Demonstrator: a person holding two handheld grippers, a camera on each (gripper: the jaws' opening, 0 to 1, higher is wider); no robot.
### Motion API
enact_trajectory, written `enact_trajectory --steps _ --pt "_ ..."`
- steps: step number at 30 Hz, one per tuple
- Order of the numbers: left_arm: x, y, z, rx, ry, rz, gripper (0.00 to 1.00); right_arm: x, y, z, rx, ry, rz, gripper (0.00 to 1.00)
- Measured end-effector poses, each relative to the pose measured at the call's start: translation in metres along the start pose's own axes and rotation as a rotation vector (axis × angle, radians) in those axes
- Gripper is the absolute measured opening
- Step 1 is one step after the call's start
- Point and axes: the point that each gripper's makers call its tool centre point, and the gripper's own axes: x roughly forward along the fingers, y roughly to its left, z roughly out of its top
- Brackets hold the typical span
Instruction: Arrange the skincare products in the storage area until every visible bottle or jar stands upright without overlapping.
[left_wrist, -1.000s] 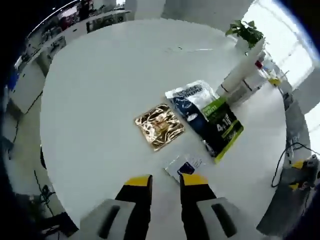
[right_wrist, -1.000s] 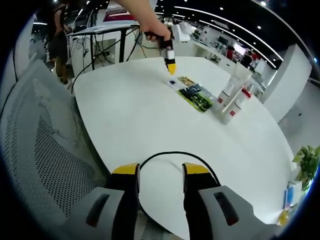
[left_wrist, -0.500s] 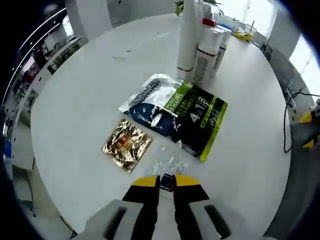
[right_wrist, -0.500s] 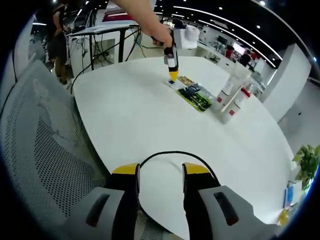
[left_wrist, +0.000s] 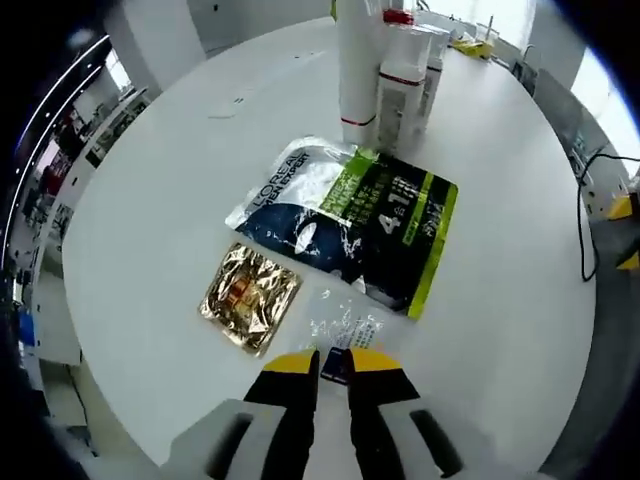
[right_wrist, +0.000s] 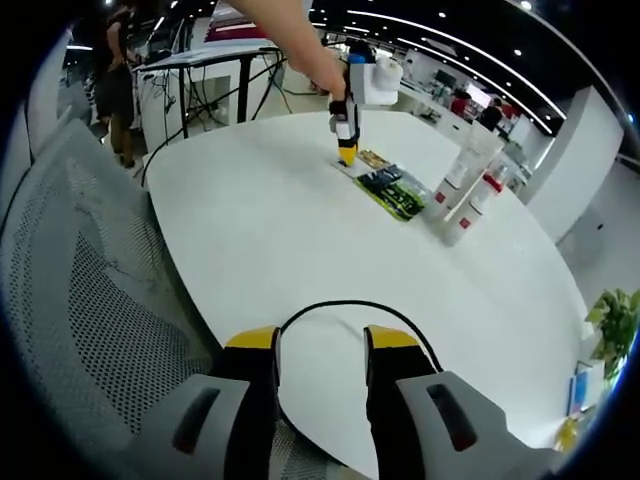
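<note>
My left gripper (left_wrist: 333, 364) is shut on the near edge of a small clear sachet (left_wrist: 345, 328) with a blue patch, which lies on the white round table (left_wrist: 150, 200). Beyond it lie a gold sachet (left_wrist: 250, 298), a blue-and-white pouch (left_wrist: 295, 200) and a green-and-black pouch (left_wrist: 405, 225) overlapping it. A tall white tube (left_wrist: 357, 60) and a red-capped bottle (left_wrist: 402, 80) stand upright behind them. In the right gripper view the left gripper (right_wrist: 346, 152) points down at the sachets (right_wrist: 390, 192), with the tubes (right_wrist: 465, 170) to their right. My right gripper (right_wrist: 320, 345) stands open with nothing in it at the table's near edge.
A black cable (right_wrist: 350, 310) loops on the table just ahead of the right jaws. A grey mesh chair (right_wrist: 90, 300) stands at the left of the table. A potted plant (right_wrist: 615, 320) sits far right. Desks and people are in the background.
The left gripper came down to the small clear sachet and shut on its edge, then held there. The right gripper has not moved.
</note>
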Motion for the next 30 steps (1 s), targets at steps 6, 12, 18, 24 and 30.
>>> enact_trajectory --steps 6,12,18,24,30 --pt "0.001 0.003 0.001 0.029 0.012 -0.002 0.12 0.000 0.000 0.000 0.000 0.003 -0.001 0.31" --pt "-0.001 0.004 0.001 0.037 0.022 0.002 0.13 0.000 -0.001 -0.001 0.001 0.003 -0.003 0.31" --pt "-0.003 0.003 0.000 0.020 0.017 -0.003 0.18 0.000 -0.001 0.000 0.002 0.000 -0.004 0.31" --pt "-0.007 0.004 -0.001 0.029 0.016 0.008 0.22 0.000 -0.001 0.000 -0.001 -0.002 -0.003 0.31" --pt "-0.016 0.008 0.002 -0.046 -0.041 0.017 0.24 0.000 -0.001 0.001 0.000 -0.003 -0.004 0.31"
